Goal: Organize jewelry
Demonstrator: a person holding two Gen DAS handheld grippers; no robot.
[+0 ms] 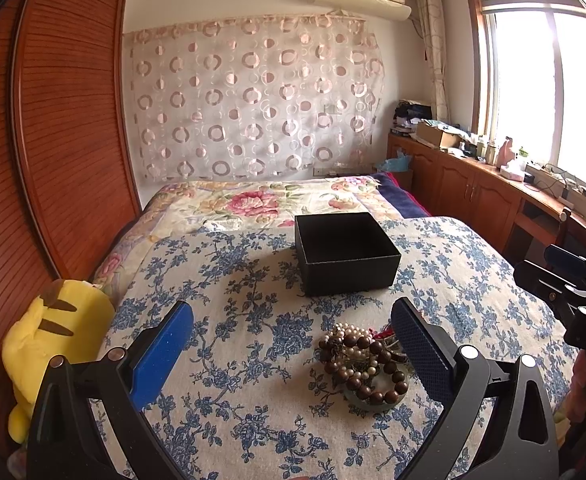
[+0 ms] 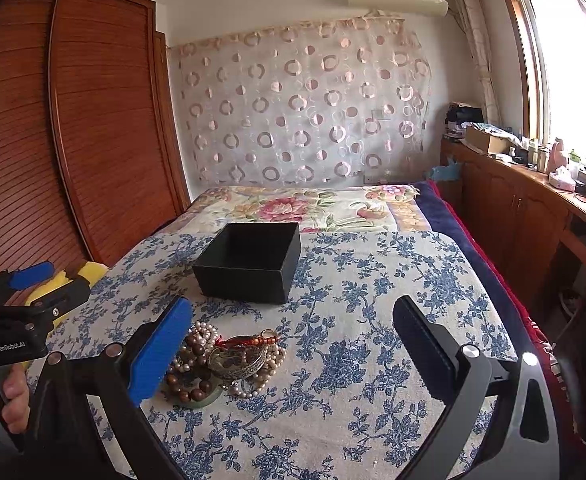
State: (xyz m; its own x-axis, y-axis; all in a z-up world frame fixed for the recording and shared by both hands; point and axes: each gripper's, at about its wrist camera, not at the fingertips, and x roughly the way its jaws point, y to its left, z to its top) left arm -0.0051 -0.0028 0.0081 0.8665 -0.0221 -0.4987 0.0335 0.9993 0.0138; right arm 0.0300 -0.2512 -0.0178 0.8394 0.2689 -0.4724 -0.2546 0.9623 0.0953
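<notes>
A heap of jewelry (image 1: pixel 363 364) lies on the blue-flowered cloth (image 1: pixel 253 360): brown wooden bead bracelets, pearl strands, a green bangle, a red cord. It also shows in the right wrist view (image 2: pixel 229 360), with a silver cuff (image 2: pixel 239 364) on top. An open, empty black box (image 1: pixel 347 254) stands behind the heap; it also shows in the right wrist view (image 2: pixel 249 262). My left gripper (image 1: pixel 293 320) is open and empty, its right finger beside the heap. My right gripper (image 2: pixel 293 316) is open and empty, its left finger beside the heap.
A yellow plush toy (image 1: pixel 53 344) lies at the bed's left edge by the wooden wardrobe (image 1: pixel 61 120). A floral quilt (image 1: pixel 261 200) covers the far bed. Wooden cabinets (image 2: pixel 525 216) with clutter run under the window on the right.
</notes>
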